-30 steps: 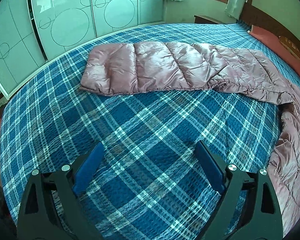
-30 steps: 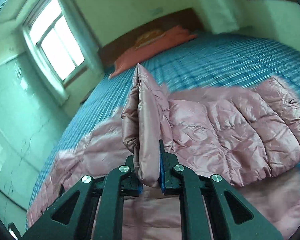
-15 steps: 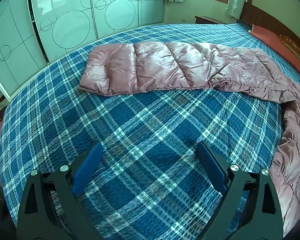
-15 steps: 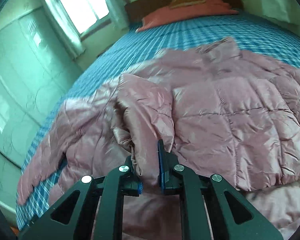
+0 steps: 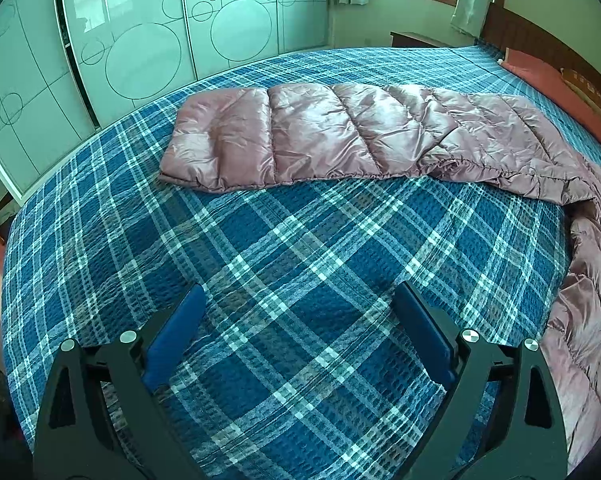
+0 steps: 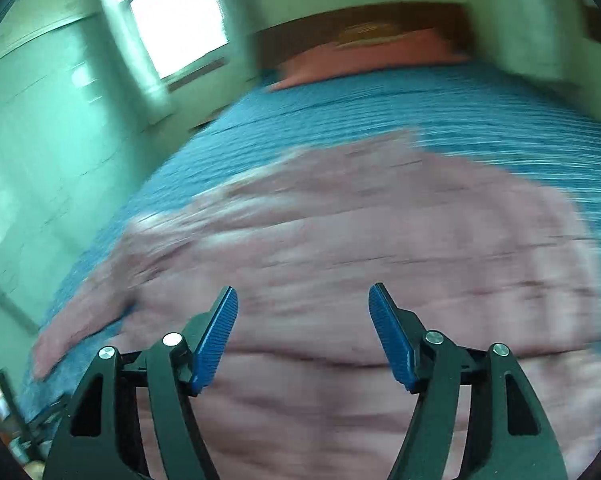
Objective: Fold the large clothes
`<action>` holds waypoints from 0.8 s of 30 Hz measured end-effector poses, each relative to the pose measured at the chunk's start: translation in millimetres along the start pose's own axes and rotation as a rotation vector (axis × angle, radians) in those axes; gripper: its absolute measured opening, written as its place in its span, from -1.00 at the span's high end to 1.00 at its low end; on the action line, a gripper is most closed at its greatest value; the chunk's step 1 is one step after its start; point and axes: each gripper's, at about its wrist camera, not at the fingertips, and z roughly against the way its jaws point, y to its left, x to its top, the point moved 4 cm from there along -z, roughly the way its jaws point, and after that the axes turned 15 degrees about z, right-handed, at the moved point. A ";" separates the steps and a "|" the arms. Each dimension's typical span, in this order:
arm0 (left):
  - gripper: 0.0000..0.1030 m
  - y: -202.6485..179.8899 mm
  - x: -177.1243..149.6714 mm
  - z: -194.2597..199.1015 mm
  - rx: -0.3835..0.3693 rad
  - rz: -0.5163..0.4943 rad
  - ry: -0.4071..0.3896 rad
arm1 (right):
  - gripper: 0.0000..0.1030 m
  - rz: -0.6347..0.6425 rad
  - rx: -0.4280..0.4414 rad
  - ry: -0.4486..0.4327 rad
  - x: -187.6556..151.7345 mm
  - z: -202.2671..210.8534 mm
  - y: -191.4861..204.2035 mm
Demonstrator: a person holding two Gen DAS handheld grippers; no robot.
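Observation:
A pink quilted down jacket lies on the blue plaid bed. In the left wrist view one sleeve [image 5: 320, 136] stretches flat across the bed, and the jacket's body [image 5: 592, 312] runs down the right edge. My left gripper [image 5: 300, 300] is open and empty, low over bare bedspread in front of the sleeve. In the right wrist view, which is motion-blurred, the jacket's body [image 6: 360, 248] fills the middle. My right gripper [image 6: 302, 300] is open and empty above it.
The plaid bedspread [image 5: 260, 280] covers the whole bed. Frosted sliding wardrobe doors [image 5: 140, 40] stand beyond its far edge. A wooden headboard [image 6: 360, 24] and an orange pillow [image 6: 372, 60] lie at the bed's head, with a window [image 6: 176, 12] to the left.
My right gripper has opened and let go of the jacket fold it was holding; that fold now lies down on the jacket. The left gripper has barely moved.

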 end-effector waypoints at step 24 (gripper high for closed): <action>-0.86 1.7 1.3 -3.8 -0.009 0.006 0.002 | -0.05 0.039 -0.199 0.116 -25.8 -48.4 -27.7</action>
